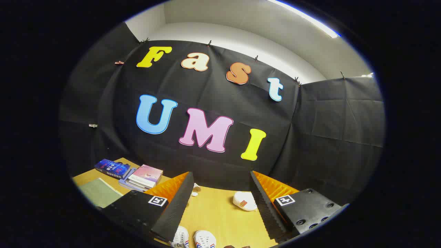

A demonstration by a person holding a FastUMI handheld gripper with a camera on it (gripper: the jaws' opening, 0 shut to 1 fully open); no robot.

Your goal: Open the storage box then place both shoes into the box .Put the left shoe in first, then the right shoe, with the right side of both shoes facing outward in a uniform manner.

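Shoes: two white shoes with red and blue side stripes lie side by side on the bench, toes pointing away; only their front parts show, low between the fingers. Left one [180, 237], right one [204, 239], just beside each other.
Gripper [220, 193]: held up above the bench and tilted, looking mostly at the booth wall.
Fingers: spread wide apart, left finger [175, 206] and right finger [263, 203], with nothing between them but open air; they grip nothing and touch nothing.
Bench [213, 213]: light wood top, seen between and beyond the fingers.
White object [244, 200]: a small rounded white thing with a reddish patch, on the bench farther off than the shoes, near the right finger; what it is cannot be told.
Small white bits [195, 188]: by the far edge of the bench, just beside the left finger's tip.
Books [142, 177]: a stack with a pink cover on top, far left on the bench; a dark blue book [112, 167] lies just left of it.
Green pad [99, 193]: flat on the bench, nearer than the books, left of the left finger.
Dark object [236, 246]: a sliver right of the shoes, too little shows to tell.
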